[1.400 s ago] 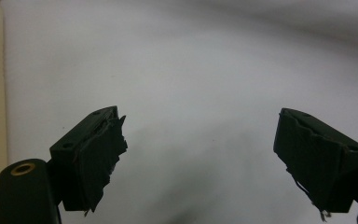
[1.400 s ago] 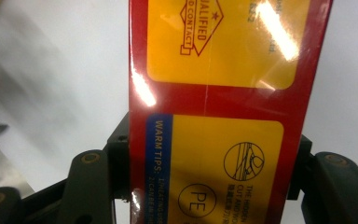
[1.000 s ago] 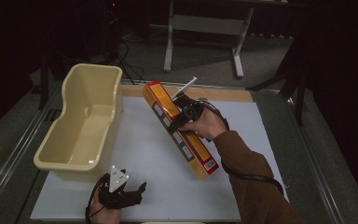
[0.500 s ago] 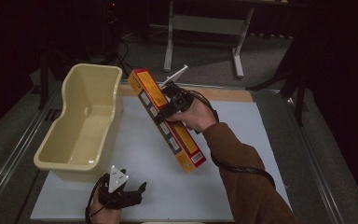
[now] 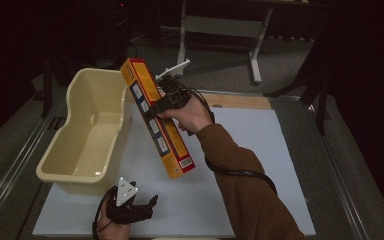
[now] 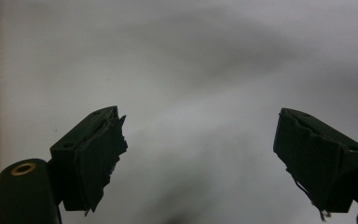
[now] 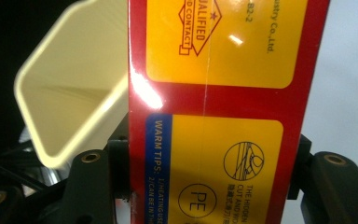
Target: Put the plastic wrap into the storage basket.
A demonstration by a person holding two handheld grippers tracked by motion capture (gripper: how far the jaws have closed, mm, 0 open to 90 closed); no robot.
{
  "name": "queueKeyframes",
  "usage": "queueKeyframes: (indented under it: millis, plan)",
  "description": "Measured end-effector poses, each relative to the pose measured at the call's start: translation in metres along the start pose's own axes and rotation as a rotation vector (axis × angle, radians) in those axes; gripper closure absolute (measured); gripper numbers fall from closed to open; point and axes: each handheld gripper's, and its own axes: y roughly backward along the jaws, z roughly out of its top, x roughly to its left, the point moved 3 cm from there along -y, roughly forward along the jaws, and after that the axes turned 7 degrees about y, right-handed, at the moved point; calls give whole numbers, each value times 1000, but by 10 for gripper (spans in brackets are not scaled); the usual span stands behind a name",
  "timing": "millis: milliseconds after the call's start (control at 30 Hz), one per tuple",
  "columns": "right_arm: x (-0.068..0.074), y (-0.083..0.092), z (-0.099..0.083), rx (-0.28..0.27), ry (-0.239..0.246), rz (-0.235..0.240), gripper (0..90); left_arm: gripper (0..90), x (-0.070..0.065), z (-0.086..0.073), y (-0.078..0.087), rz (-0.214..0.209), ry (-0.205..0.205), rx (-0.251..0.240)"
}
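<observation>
While the right gripper (image 5: pixel 166 102) is raised above the table, its jaws are clamped on the two long sides of a long red and yellow box (image 5: pixel 156 116), about midway along it. In the right gripper view the box (image 7: pixel 223 112) runs straight up between the black jaws, which press against its red edges, and printed words such as "WARM TIPS" and a "PE" mark show on its yellow panels. From the high view the box hangs clear of the white table mat (image 5: pixel 260 150), tilted, with its upper end rising past the gripper toward the cream plastic tub (image 5: pixel 87 135) and its lower, barcoded end sloping down toward the person. The tub sits just to the left of the gripper and the box, its open top facing up; in the right gripper view its rim (image 7: pixel 70 93) appears beside the box's left edge, and I cannot tell whether they touch. A brown sleeve (image 5: pixel 240 185) covers the arm behind the right gripper.

The left gripper (image 5: pixel 130 207) rests low near the front edge of the mat, just in front of the tub's near end. Its jaws stand wide apart with nothing between them, and the left gripper view shows the pale mat (image 6: pixel 191 93) beyond them.
</observation>
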Motion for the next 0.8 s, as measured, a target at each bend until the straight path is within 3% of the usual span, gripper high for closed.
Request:
queueKeyframes:
  millis: [367, 800]
  plan:
    - [10, 4, 26, -81, -65, 36, 410, 153, 0, 1, 1, 1, 2, -8]
    - [21, 6, 39, -183, -151, 119, 410, 153, -2, 2, 5, -17, -18, -30]
